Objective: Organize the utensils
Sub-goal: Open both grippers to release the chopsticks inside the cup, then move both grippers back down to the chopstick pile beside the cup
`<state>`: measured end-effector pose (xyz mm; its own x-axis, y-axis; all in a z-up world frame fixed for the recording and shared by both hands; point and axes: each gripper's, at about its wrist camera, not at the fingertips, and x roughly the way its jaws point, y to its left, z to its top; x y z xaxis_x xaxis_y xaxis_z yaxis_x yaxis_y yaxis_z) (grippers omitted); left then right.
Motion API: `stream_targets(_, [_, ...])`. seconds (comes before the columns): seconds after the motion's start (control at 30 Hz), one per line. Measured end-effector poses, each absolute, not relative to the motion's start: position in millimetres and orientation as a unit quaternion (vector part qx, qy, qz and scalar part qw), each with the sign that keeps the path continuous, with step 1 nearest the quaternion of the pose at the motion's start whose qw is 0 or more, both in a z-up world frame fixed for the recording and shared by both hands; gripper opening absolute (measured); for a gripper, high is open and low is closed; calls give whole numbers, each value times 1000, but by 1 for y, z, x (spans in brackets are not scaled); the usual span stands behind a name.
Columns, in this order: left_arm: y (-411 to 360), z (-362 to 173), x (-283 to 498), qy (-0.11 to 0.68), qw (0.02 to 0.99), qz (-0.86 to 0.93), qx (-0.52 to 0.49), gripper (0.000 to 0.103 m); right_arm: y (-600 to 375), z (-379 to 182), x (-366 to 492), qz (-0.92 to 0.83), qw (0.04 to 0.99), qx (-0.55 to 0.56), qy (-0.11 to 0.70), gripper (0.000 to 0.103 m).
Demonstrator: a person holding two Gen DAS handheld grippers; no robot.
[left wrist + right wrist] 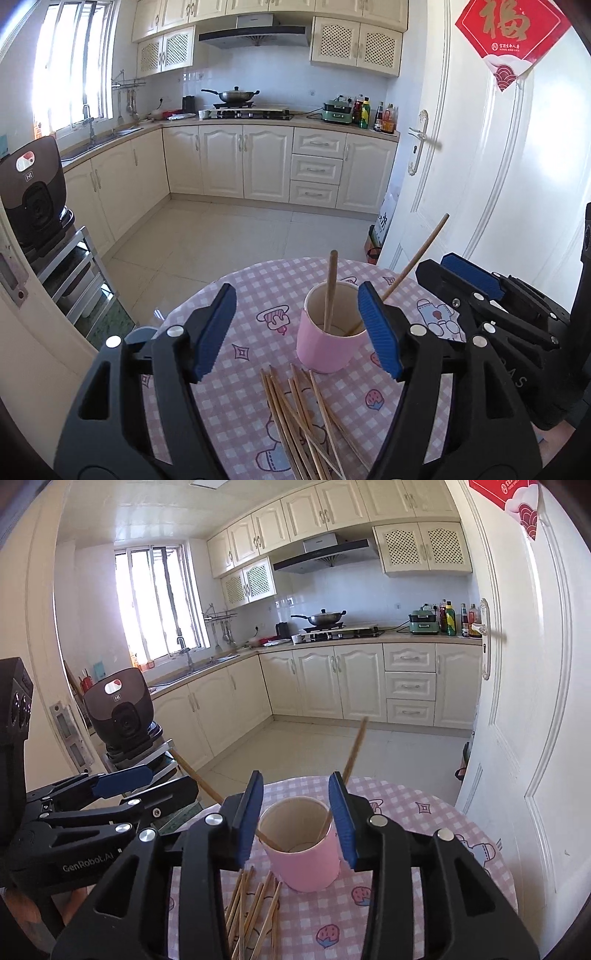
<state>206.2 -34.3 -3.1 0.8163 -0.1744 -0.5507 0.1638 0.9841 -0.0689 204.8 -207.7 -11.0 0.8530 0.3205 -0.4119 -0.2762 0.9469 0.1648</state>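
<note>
A pink cup (327, 341) stands on the round checked table (236, 406) and holds two wooden chopsticks (330, 291). It also shows in the right wrist view (306, 864). Several loose chopsticks (295, 417) lie on the cloth in front of it, also in the right wrist view (255, 904). My left gripper (297, 328) is open and empty above the loose chopsticks, just left of the cup. My right gripper (295, 816) is open and empty, its fingers either side of the cup, just behind and above its rim.
The table's far edge drops to a tiled floor (229, 236). A white door (517, 166) stands close on the right. A rice cooker (31, 195) on a metal rack sits to the left. Kitchen cabinets (258, 162) line the back.
</note>
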Motion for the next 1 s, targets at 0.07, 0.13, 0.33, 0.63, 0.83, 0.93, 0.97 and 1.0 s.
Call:
stream_targets(0.07, [-30, -5, 200, 294, 952, -84, -7, 68, -207, -11, 199, 157, 961, 52, 223, 36])
stream_targets(0.13, [-26, -9, 194, 296, 952, -82, -4, 68, -206, -12, 191, 160, 960, 53, 224, 37])
stream_targets(0.33, [-13, -28, 177, 327, 941, -81, 0, 68, -201, -26, 179, 167, 954, 52, 244, 39])
stream_targets(0.63, [13, -72, 174, 395, 914, -84, -31, 68, -190, -65, 170, 179, 937, 54, 295, 39])
stream_targets(0.83, [8, -110, 188, 457, 880, -112, -62, 51, -182, -91, 177, 184, 922, 50, 337, 39])
stream_targets(0.93, [0, -125, 197, 483, 864, -122, -73, 46, -183, -104, 181, 183, 914, 53, 359, 39])
stream_targets(0.97, [-3, -128, 199, 488, 861, -123, -76, 46, -184, -108, 183, 181, 911, 55, 367, 39])
stream_targets(1.0, [-5, -132, 202, 492, 858, -124, -77, 46, -184, -112, 185, 181, 908, 56, 373, 39])
